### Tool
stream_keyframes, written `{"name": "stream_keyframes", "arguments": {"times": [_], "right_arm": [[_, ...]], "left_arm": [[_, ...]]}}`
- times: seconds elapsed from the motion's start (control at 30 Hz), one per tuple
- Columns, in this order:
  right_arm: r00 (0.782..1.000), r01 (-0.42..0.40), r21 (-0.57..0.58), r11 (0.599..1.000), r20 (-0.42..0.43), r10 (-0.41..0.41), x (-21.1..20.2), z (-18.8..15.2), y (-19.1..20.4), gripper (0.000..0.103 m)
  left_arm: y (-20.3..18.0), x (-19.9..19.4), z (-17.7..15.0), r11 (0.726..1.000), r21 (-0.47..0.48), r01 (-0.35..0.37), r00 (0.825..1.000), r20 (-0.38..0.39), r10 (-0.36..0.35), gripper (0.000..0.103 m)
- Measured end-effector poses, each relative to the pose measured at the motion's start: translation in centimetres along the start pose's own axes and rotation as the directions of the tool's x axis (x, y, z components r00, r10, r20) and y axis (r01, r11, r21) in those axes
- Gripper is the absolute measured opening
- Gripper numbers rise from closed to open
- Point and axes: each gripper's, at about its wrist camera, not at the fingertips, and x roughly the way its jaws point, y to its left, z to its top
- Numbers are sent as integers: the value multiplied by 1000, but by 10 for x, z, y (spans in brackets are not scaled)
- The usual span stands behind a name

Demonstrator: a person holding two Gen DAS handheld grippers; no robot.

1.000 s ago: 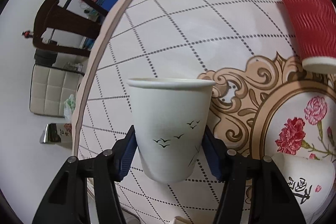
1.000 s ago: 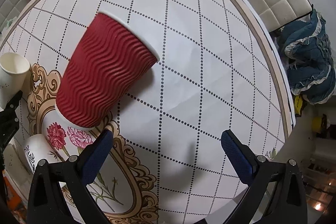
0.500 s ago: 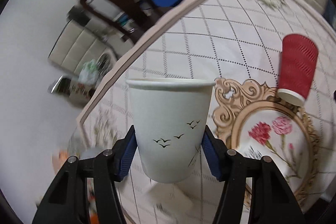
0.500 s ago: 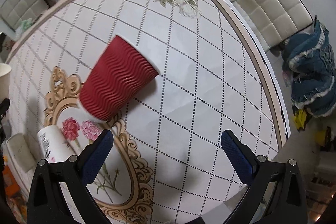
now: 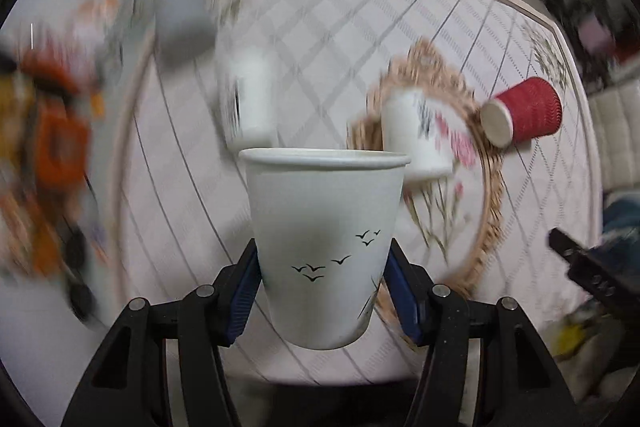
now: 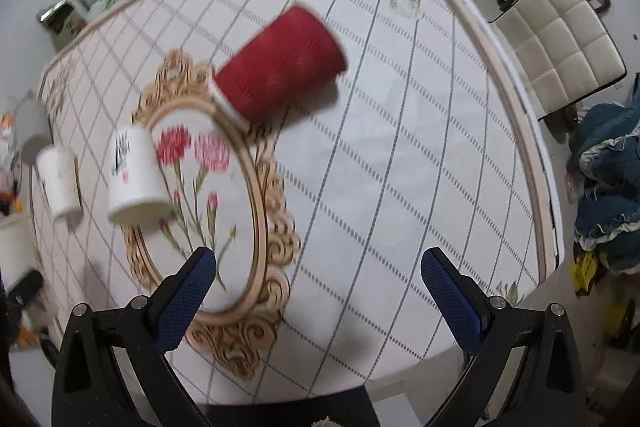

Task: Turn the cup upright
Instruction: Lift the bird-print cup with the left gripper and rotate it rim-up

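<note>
My left gripper is shut on a white paper cup with small black birds, held mouth up in the air above the table. A red ribbed cup lies on its side on the tablecloth; it also shows in the left wrist view. Two white cups stand mouth down near the flower medallion; they show blurred in the left wrist view. My right gripper is open and empty, high above the table's near edge.
The table has a white grid cloth with a gold-framed flower medallion. A grey cup stands at its left end. Padded chairs stand around it. Blue cloth lies at the right.
Both grippers have risen and pulled back from the table. The left one has swung round with the bird cup, so its view is blurred. The red cup has stayed on its side.
</note>
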Motion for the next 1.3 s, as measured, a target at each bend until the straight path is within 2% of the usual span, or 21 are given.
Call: {"name": "stream_keyframes", "arguments": {"times": [0.1,0.2,0.33,0.57,0.6,0.63,0.67,0.77,0.83,1.13,1.3], "right_arm": [[999,7,-33,999,-41,-9,14,-17,4,103],[997,29,-75,997,-73,-35,28,-31,11,103],[992,62,-117,991,-103,-74,41,-46,14,103],[985,101,-113,989,-129,-115,55,-53,10,103],[984,106,-115,988,-129,-121,56,-52,10,103],[984,110,-116,987,-129,-125,57,-52,9,103],[983,112,-115,987,-129,-127,57,-53,10,103],[983,118,-113,986,-127,-133,56,-51,9,103],[983,119,-108,987,-128,-133,56,-48,10,103],[983,119,-107,987,-124,-132,56,-45,16,103],[985,116,-98,988,-118,-127,51,-45,17,103]], "left_arm": [[15,34,-23,989,-127,75,993,-83,-86,56],[15,59,-30,985,-158,71,990,-112,-90,56],[8,85,-34,991,-123,59,989,-124,-75,57],[-22,117,-34,999,47,-6,991,-133,12,59],[-25,119,-34,998,59,-10,991,-132,18,60],[-28,121,-34,997,71,-11,991,-130,20,66],[-31,123,-34,997,76,-12,991,-129,22,75],[-35,125,-33,996,91,-18,992,-125,30,94],[-35,126,-31,995,95,-20,992,-126,32,98],[-37,121,-24,994,108,-20,993,-113,32,100],[-30,99,-31,994,105,-20,996,-83,29,100]]}}
